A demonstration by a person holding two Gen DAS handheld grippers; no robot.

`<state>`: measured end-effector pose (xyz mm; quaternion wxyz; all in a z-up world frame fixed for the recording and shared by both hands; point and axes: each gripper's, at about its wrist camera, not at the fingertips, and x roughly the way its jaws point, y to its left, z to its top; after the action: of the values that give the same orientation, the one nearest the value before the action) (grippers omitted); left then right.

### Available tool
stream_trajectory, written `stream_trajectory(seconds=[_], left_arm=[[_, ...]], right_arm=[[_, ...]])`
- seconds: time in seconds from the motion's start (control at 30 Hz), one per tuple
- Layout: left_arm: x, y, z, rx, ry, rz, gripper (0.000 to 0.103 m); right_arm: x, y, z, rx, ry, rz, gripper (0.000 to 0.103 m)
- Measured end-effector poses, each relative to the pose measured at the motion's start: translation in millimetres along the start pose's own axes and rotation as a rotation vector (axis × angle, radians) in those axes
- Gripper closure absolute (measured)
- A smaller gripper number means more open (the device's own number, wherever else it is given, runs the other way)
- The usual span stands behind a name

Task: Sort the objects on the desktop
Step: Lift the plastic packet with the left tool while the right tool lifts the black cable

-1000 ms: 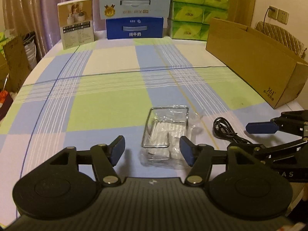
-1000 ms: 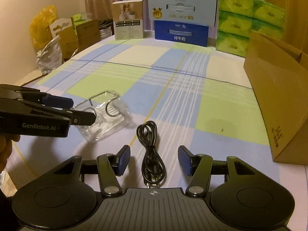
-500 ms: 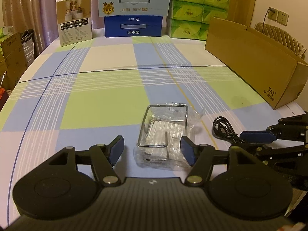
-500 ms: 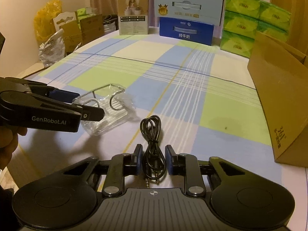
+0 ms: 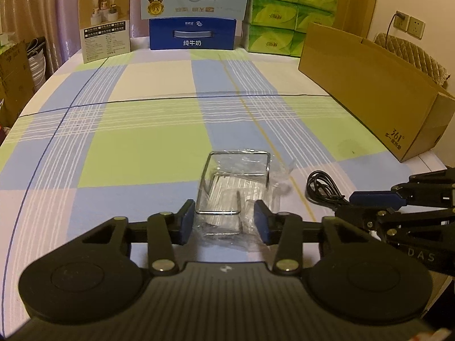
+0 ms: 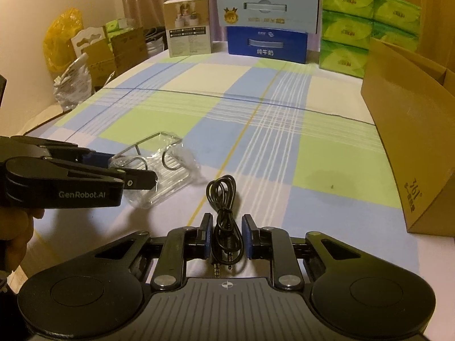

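A wire rack in clear plastic wrap point(image 5: 233, 190) lies on the checked tablecloth point(image 5: 142, 147), near the front edge. My left gripper point(image 5: 224, 223) has its blue pads against both sides of the wrap, and the rack still rests on the cloth. Right of it lies a coiled black audio cable point(image 6: 223, 196). My right gripper point(image 6: 226, 237) is shut on the cable's near end, with the two plugs poking out behind the pads. The right wrist view shows the left gripper point(image 6: 128, 167) from the side, around the wrapped rack point(image 6: 167, 167).
A long open cardboard box point(image 5: 369, 91) runs along the table's right side. At the far edge stand a small product box point(image 5: 105, 25), two stacked milk cartons point(image 5: 193, 17) and green tissue packs point(image 5: 284, 14). Bags and boxes point(image 6: 85, 56) crowd the floor to the left.
My right gripper went from open to shut on the cable. My left gripper moved forward, and its fingers narrowed onto the wrapped rack.
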<state>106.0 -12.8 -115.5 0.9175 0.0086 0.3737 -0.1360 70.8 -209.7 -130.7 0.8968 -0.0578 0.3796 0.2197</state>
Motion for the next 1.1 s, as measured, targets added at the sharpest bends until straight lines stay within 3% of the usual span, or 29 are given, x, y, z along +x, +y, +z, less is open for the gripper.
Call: stream_trajectory(seconds=[0.13, 0.37, 0.63, 0.77, 0.9, 0.97, 1.1], left_arm=[[-2, -1, 1, -0.016, 0.001, 0.005, 0.073], [-3, 0, 0, -0.033, 0.003, 0.005, 0.074], [-2, 8, 3, -0.061, -0.012, 0.026, 0.077], [1, 8, 4, -0.06, -0.015, 0.023, 0.077], [2, 6, 3, -0.047, -0.019, 0.029, 0.072], [3, 5, 2, -0.037, -0.018, 0.035, 0.061], [5, 4, 2, -0.034, -0.018, 0.03, 0.059]], right_arm=[[-1, 1, 1, 0.002, -0.003, -0.008, 0.085], [2, 2, 0, -0.033, -0.012, -0.041, 0.083], [20, 2, 7, -0.055, -0.035, -0.033, 0.063], [27, 4, 10, -0.055, -0.041, -0.025, 0.062], [32, 4, 12, -0.055, -0.049, -0.024, 0.062], [33, 3, 14, -0.047, -0.053, -0.024, 0.062], [39, 4, 17, -0.042, -0.06, -0.031, 0.067]])
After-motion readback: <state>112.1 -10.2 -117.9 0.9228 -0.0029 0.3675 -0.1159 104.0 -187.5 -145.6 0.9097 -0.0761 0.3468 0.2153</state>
